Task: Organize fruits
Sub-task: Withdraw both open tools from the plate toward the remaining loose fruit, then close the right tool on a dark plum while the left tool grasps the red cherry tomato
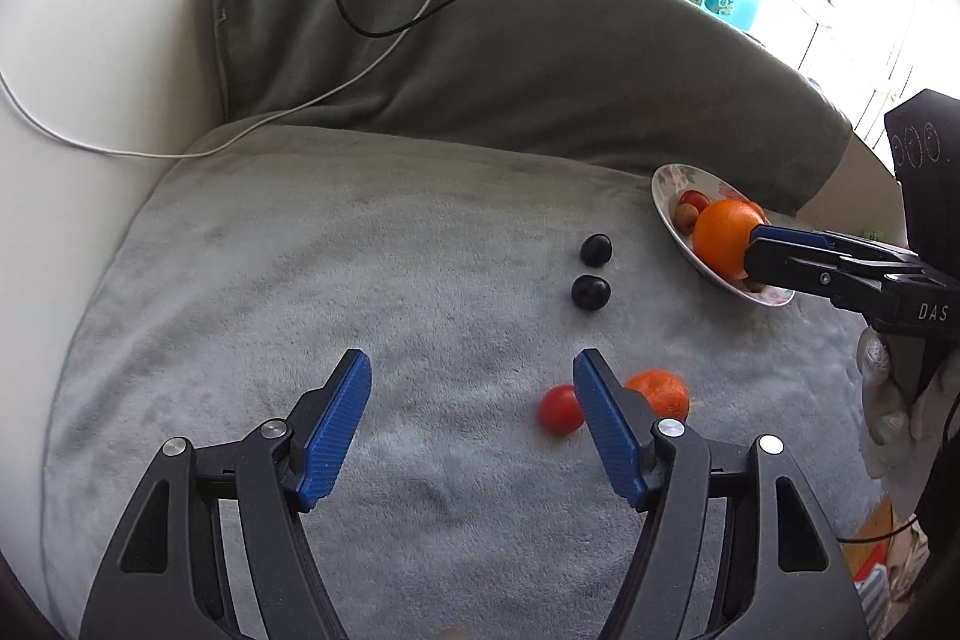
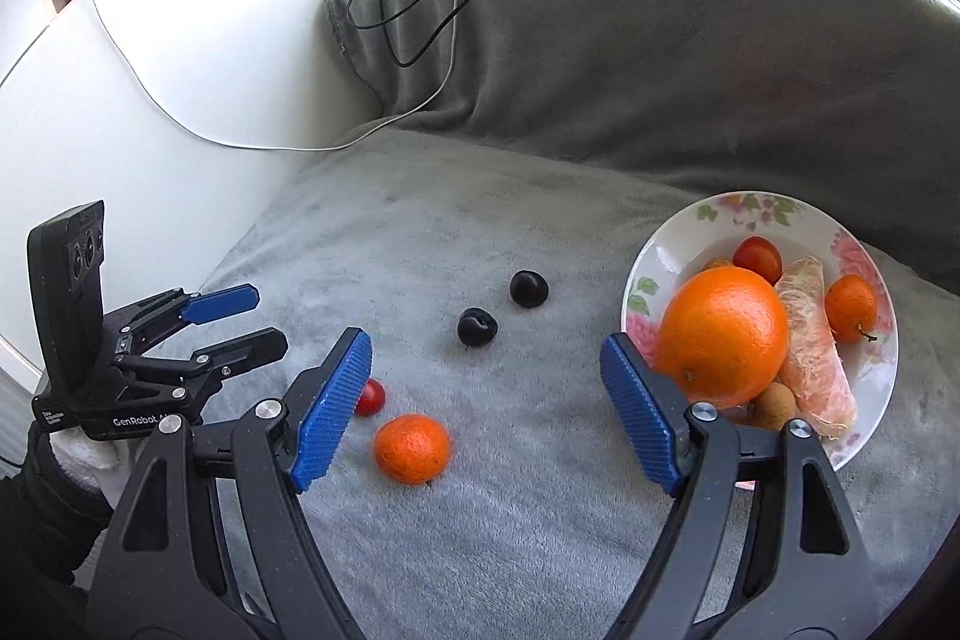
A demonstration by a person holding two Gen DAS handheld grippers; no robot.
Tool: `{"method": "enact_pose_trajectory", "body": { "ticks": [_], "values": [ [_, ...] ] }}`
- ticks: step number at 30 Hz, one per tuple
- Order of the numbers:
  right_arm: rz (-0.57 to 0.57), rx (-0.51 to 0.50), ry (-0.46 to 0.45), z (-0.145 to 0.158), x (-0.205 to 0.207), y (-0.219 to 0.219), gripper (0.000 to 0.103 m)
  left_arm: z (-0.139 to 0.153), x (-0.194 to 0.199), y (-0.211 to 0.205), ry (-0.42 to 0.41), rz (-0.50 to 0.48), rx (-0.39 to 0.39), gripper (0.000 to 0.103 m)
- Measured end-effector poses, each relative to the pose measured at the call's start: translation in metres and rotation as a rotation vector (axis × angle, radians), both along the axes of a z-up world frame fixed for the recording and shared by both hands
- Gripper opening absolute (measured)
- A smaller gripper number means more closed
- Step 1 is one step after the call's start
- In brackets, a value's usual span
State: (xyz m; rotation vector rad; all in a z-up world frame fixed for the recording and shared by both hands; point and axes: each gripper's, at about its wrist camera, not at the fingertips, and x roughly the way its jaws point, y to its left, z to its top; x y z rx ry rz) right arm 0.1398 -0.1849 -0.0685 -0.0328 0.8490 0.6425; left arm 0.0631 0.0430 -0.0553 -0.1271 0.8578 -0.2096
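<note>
Both tongs gaping wide, nothing in either. We work over a grey fleece blanket (image 2: 480, 490) on a sofa seat; no counter here.

Left to right, right wrist view:
- left tongs (image 2: 240, 319) at 9 o'clock, blue pads spread, empty, low over the blanket.
- cherry tomato (image 2: 371, 397), half hidden behind our right tongs' left pad. Thin skin, soft; a light pinch across the middle only.
- mandarin (image 2: 411, 448) at about 6 o'clock, just beside the tomato but apart from it. Loose pebbled peel, gives a little; take it across the widest part.
- 2 dark plums (image 2: 477, 327) (image 2: 528, 288) near centre, close together, not touching. Smooth, likely slippery, prone to roll on the fleece.
- right tongs (image 2: 486, 388), spread, empty, right pad just beside the big orange.
- floral plate (image 2: 714, 214) at 3 o'clock, holding a large orange (image 2: 723, 337), a second tomato, a small mandarin, a peeled citrus segment and pale brown round fruits, possibly longans.

In the left wrist view, left tongs (image 1: 471, 388) hover with the tomato (image 1: 559, 409) and mandarin (image 1: 663, 391) by the right pad.

We judge 4 fruits still loose. The plate is crowded and sits on soft fleece; it may tip.
</note>
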Motion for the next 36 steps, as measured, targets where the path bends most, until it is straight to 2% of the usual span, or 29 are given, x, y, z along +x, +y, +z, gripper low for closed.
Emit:
{"method": "enact_pose_trajectory", "body": {
  "ticks": [4, 8, 10, 11, 14, 18, 21, 24, 36],
  "values": [
    [0.023, 0.003, 0.017, -0.005, -0.001, 0.006, 0.081, -0.003, -0.006, -0.004, 0.004, -0.022, -0.017, 0.070],
    [0.053, 0.001, 0.038, -0.012, -0.007, 0.010, 0.080, -0.006, -0.010, -0.011, 0.013, -0.050, -0.024, 0.061],
    [0.060, -0.013, 0.044, -0.016, -0.010, 0.012, 0.074, -0.008, -0.009, -0.013, 0.017, -0.058, -0.028, 0.059],
    [0.062, -0.017, 0.046, -0.018, -0.011, 0.014, 0.073, -0.009, -0.008, -0.014, 0.019, -0.062, -0.030, 0.055],
    [0.067, -0.017, 0.062, -0.022, -0.009, 0.017, 0.070, -0.011, -0.007, -0.019, 0.023, -0.080, -0.042, 0.052],
    [0.070, -0.020, 0.082, -0.026, -0.001, 0.025, 0.058, -0.015, -0.007, -0.027, 0.027, -0.112, -0.039, 0.044],
    [0.058, -0.033, 0.092, -0.030, 0.008, 0.032, 0.056, -0.018, -0.008, -0.031, 0.030, -0.135, -0.029, 0.040],
    [0.056, -0.043, 0.110, -0.035, 0.017, 0.040, 0.045, -0.021, -0.007, -0.032, 0.035, -0.152, -0.029, 0.038],
    [0.047, -0.124, 0.106, -0.055, 0.041, 0.057, 0.041, -0.032, 0.001, -0.041, 0.052, -0.196, -0.005, 0.032]
  ]
}}
